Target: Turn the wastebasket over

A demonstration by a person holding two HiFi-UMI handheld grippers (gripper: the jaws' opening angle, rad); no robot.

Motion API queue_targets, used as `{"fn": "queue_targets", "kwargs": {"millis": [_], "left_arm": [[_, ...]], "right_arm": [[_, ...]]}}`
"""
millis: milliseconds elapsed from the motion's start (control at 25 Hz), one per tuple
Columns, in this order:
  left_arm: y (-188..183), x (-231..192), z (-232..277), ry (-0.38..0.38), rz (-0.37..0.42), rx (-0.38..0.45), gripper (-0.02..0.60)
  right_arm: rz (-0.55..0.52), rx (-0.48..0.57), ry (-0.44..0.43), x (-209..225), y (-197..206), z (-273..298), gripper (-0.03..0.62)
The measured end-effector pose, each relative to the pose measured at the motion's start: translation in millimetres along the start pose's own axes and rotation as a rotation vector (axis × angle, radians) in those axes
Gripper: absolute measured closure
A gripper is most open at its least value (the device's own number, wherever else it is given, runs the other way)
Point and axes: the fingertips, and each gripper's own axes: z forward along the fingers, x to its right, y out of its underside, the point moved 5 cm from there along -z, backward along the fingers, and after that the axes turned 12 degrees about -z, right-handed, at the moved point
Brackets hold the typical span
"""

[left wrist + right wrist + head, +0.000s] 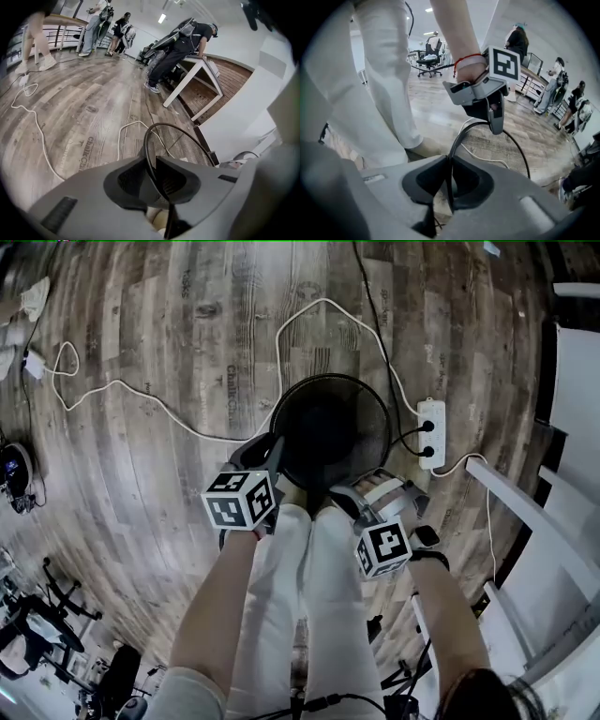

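A round black wire-mesh wastebasket [330,432] stands mouth-up on the wood floor just in front of the person's feet. My left gripper [272,454] reaches down at its near-left rim. In the left gripper view the thin rim [149,154] runs between the jaws of my left gripper [151,177], with a dark gap still showing beside it. My right gripper [345,495] is at the near-right rim. In the right gripper view, the jaws of my right gripper [449,180] are shut on the rim wire [457,140], and the left gripper [496,115] shows across the basket [497,143].
A white power strip [430,432] lies right of the basket, with black plugs and a white cable [141,390] looping over the floor. A white frame [525,512] stands at the right. The person's white-trousered legs [309,596] are directly below. People stand far off [180,47].
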Motion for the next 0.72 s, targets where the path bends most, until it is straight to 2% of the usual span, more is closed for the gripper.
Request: {"fn": "queue_targets", "kwargs": {"millis": [240,480,720], "left_arm": [[6.3,-5.5,3.6,0.005,0.025,-0.025,0.523],[10.3,-11.8,3.1,-0.002,0.032,-0.039,0.526],[15.9,-16.5,2.1,-0.003,0.03,-0.05,0.526]], "right_arm": [[0.06,-0.075,-0.015,-12.6,12.3,25.7,0.557],[0.088,-0.08,-0.075,-13.6,9.6,35.0,0.554],[0.15,-0.078,-0.084,-18.4,8.4,40.1,0.554]]}}
